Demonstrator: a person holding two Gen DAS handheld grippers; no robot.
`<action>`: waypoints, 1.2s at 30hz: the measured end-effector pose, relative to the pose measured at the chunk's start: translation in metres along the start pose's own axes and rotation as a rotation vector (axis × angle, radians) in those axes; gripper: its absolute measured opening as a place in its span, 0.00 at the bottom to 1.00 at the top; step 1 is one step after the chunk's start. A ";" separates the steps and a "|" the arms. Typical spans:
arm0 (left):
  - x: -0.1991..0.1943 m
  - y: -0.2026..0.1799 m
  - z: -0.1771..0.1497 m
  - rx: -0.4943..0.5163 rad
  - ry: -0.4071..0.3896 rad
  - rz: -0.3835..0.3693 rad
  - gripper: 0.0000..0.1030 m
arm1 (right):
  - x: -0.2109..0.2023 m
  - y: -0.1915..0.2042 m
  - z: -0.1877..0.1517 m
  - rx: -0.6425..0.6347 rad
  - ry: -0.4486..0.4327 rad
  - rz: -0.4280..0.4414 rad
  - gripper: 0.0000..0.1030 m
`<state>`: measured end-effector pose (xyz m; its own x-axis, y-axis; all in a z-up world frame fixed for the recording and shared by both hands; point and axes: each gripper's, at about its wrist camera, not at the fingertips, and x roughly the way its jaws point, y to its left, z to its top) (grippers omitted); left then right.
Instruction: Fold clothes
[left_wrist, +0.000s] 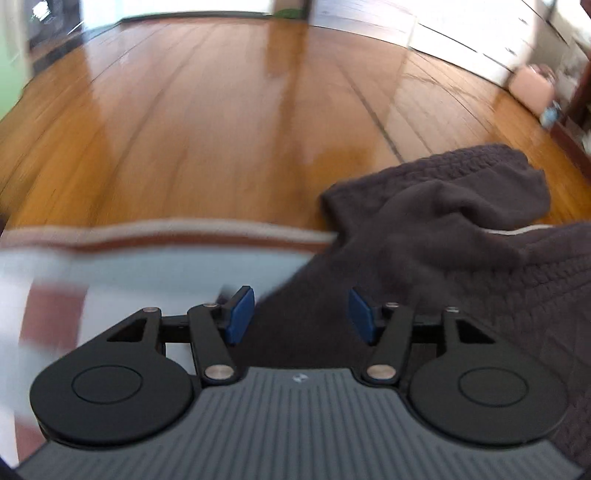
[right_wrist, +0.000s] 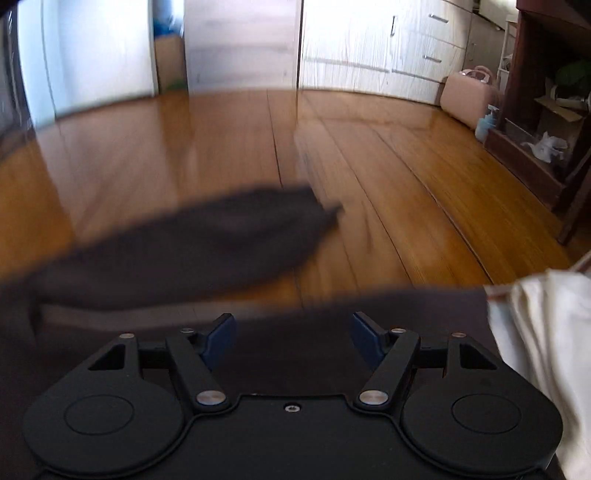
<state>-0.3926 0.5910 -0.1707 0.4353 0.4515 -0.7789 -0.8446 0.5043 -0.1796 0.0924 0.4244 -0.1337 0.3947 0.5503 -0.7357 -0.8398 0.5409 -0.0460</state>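
A dark brown textured garment (left_wrist: 461, 240) lies at the right of the left wrist view, over the edge of a pale surface and out over the wooden floor. My left gripper (left_wrist: 301, 314) is open, its blue pads apart just above the garment's near edge, holding nothing. In the right wrist view the same dark garment (right_wrist: 192, 240) is blurred, one part stretching out to the left and another lying under my right gripper (right_wrist: 293, 338), which is open and empty.
A pale surface with a red-brown border (left_wrist: 147, 258) lies under the left gripper. A white cloth (right_wrist: 546, 332) is at the right. The wooden floor (right_wrist: 369, 147) stretches ahead to white cabinets (right_wrist: 369, 44), a pink case (right_wrist: 469, 96) and a dark shelf (right_wrist: 546, 110).
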 end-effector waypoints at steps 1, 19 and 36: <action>-0.006 0.006 -0.009 -0.018 0.001 0.007 0.57 | -0.002 -0.003 -0.009 -0.014 0.010 -0.004 0.72; -0.063 0.082 -0.109 -0.569 0.160 -0.280 0.76 | -0.114 0.157 -0.120 -0.230 0.092 0.619 0.72; -0.076 0.001 -0.074 -0.162 -0.078 -0.304 0.03 | -0.113 0.213 -0.171 -0.404 0.109 0.634 0.28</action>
<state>-0.4495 0.5032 -0.1561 0.6914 0.3571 -0.6281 -0.7087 0.5041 -0.4935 -0.1947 0.3689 -0.1760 -0.2300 0.6010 -0.7654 -0.9732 -0.1444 0.1791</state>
